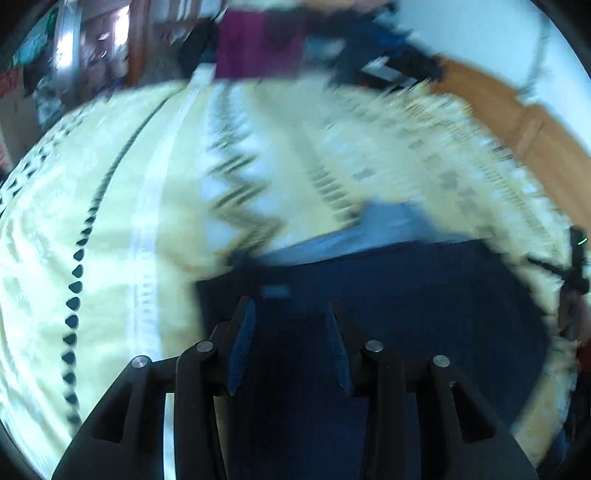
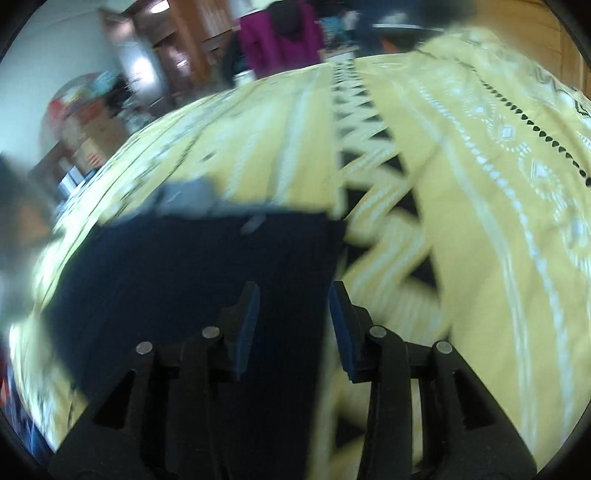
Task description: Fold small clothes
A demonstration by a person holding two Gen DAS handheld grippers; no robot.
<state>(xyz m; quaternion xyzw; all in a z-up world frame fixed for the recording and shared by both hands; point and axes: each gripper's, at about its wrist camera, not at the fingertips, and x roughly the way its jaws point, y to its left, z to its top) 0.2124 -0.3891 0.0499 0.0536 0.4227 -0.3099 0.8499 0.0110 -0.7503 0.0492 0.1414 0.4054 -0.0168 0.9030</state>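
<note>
On yellow bedspread (image 2: 480, 206) — navy garment (image 2: 192, 280), tongs apart.

Cream-yellow patterned bedspread with black zigzag band (image 2: 369, 155); brown wooden cabinet (image 2: 184, 40); pale blue-white wall (image 1: 480, 33); magenta fabric-draped chair (image 2: 284, 40); stacked cardboard boxes (image 2: 92, 140), blurred.

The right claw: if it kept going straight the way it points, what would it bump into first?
Probably the dark navy garment lying ahead of the open right claw, near its right edge; blur makes depth uncertain.
</note>
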